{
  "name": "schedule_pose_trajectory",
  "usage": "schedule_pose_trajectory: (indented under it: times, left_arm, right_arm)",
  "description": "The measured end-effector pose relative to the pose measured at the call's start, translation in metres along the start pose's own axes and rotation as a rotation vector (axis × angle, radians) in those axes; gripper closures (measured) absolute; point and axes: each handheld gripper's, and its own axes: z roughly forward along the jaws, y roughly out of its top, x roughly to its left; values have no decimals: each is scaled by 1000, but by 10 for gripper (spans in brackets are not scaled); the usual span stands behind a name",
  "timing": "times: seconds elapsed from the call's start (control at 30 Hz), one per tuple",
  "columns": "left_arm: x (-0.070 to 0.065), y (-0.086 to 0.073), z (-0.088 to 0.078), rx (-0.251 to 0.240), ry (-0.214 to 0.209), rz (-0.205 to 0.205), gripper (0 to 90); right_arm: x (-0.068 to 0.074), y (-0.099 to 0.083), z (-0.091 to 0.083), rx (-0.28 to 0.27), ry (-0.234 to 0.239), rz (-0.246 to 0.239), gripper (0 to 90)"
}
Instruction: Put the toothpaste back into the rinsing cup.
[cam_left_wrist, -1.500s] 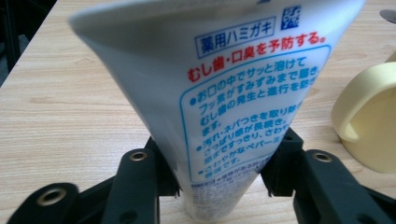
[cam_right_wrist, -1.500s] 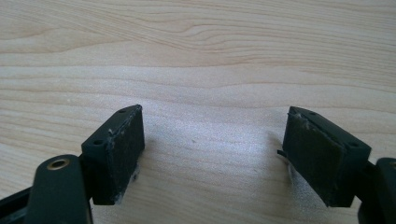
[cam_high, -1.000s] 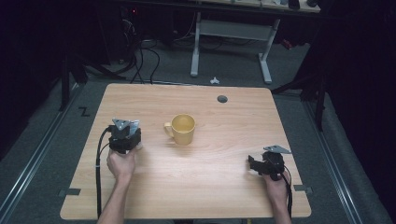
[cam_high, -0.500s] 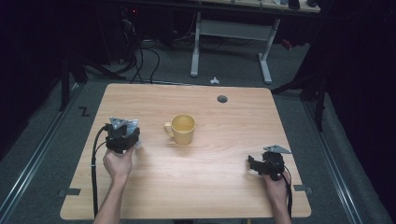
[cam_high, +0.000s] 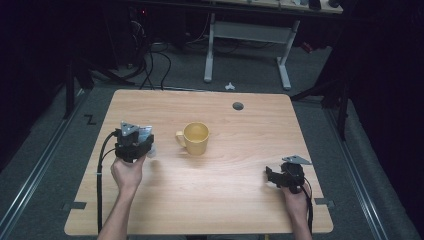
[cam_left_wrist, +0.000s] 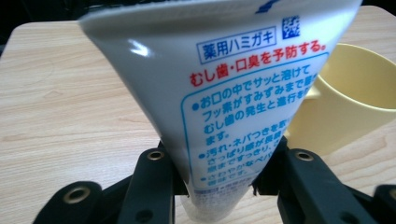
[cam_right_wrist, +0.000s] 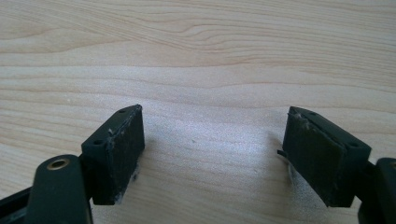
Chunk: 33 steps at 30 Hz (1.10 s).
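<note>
Wooden counter (cam_high: 220, 200) is standing on a dark floor, carrying a yellow mug (cam_high: 195, 138) near its centre. At about nine o'clock from the mug, the left gripper (cam_high: 142, 142) is holding a white toothpaste tube (cam_left_wrist: 224, 93), its fingers (cam_left_wrist: 154, 182) clamping on the tube's lower end; the tube is rising just beside the mug's handle. At about four o'clock from the mug, well apart, the right gripper (cam_right_wrist: 212, 158) is resting low over bare wood, its fingers (cam_right_wrist: 116, 149) standing wide apart and gripping nothing.

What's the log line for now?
left gripper: shut on tube | right gripper: open, empty | mug: upright, mid-table
</note>
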Motion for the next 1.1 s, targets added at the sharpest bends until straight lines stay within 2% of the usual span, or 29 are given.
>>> schedule_pose_trajectory:
  times: [0.17,0.27,0.67,0.73,1.1]
  left_arm:
    - [-2,3,-1,3,-17,11,667]
    - [-1,5,-2,1,-43,-3,667]
    - [-5,14,-6,-6,-80,23,669]
    - [-5,16,-6,-4,-96,18,669]
    - [-12,28,-8,-15,-122,40,669]
  right_arm:
    - [0,0,0,0,0,1,210]
    - [0,0,0,0,0,1,210]
    - [0,0,0,-1,0,1,210]
    - [0,0,0,-1,0,1,210]
    - [0,0,0,0,0,1,210]
